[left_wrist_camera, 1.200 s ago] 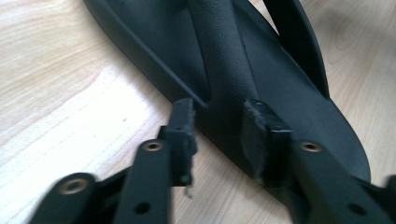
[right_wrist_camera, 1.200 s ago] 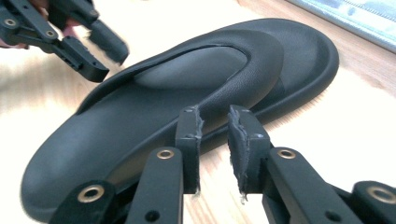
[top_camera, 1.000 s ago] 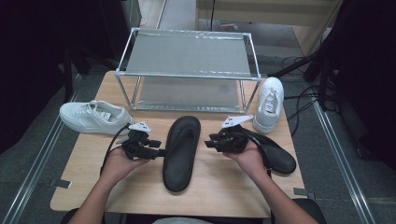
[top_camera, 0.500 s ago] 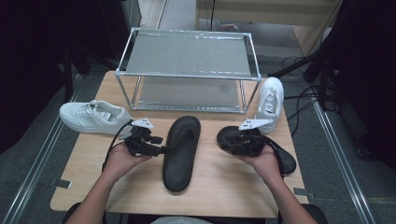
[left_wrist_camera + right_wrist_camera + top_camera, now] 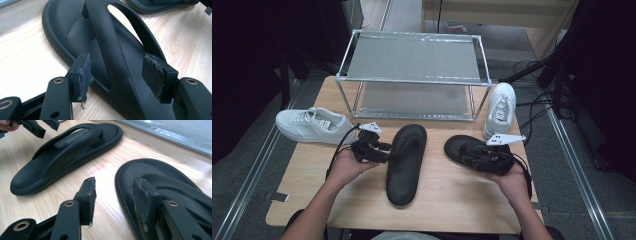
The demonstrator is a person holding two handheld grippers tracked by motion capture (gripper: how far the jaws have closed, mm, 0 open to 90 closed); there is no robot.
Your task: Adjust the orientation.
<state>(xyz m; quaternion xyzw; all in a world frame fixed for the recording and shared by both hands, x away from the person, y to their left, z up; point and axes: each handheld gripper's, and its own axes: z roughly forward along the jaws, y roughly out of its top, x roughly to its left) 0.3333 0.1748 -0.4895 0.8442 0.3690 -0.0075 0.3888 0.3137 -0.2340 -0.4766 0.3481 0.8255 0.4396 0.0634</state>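
Straddling the left sandal's (image 5: 110, 47) strap, left gripper (image 5: 120, 72) wide apart, right gripper (image 5: 115, 200) just been opening, half-wide over the right sandal's (image 5: 170, 182) edge, both sandals flat on the table (image 5: 462, 195) before the rack (image 5: 412, 55).

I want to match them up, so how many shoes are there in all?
4: a white sneaker at the table's left edge, another white sneaker right of the rack, a black sandal mid-table, and a second black sandal under the right gripper.
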